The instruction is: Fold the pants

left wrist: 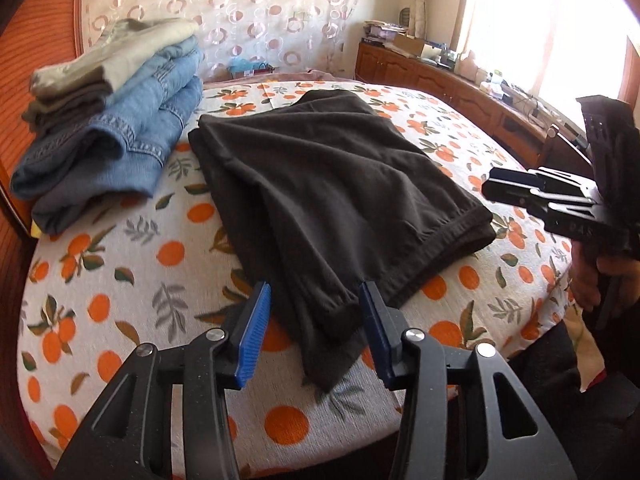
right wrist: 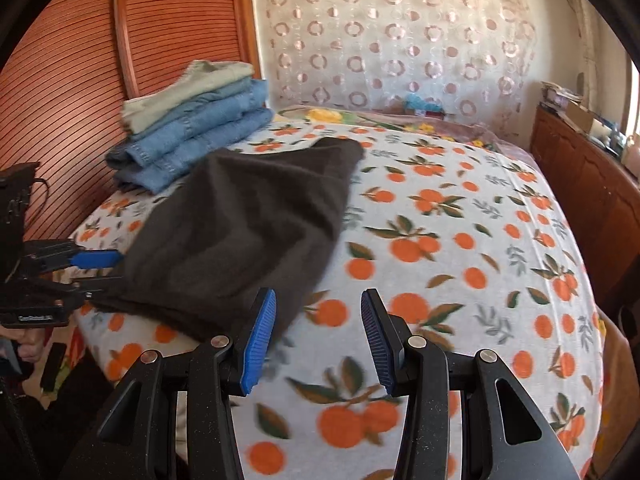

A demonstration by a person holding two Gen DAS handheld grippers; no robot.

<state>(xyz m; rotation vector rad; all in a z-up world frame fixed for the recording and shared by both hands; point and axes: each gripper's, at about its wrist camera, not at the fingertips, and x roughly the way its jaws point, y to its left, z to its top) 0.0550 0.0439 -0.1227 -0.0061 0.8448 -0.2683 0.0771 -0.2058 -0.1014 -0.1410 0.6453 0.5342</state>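
Black pants [left wrist: 332,184] lie folded on the bed [left wrist: 132,304], roughly mid-mattress, long axis running near to far. The hem end points to the near edge, and one corner droops toward the near side.

Left gripper [left wrist: 315,332]: jaws apart, blue pads [left wrist: 254,332] on either side of the near hem corner of the pants. Fabric sits in the gap, but the pads do not press on it, so it is released, not grasping. In the right wrist view the left gripper [right wrist: 98,270] shows at the left edge, its fingers reaching to the pants' left side at the near end.

Right gripper [right wrist: 319,336]: jaws apart, nothing between the pads, only bedsheet below. It hovers just right of the pants' near end, clear of the cloth. In the left wrist view it [left wrist: 516,194] shows at the right, held by a hand [left wrist: 604,276], off the pants' right edge.

Stack of folded clothes [left wrist: 116,120] at far left of the bed, against the slatted wooden headboard [right wrist: 72,80]: blue jeans under pale green pieces. It sits just beside the pants' far left corner; contact unclear.

Patterned curtain [right wrist: 400,40] behind the bed, wooden cabinet [right wrist: 580,184] along the right.
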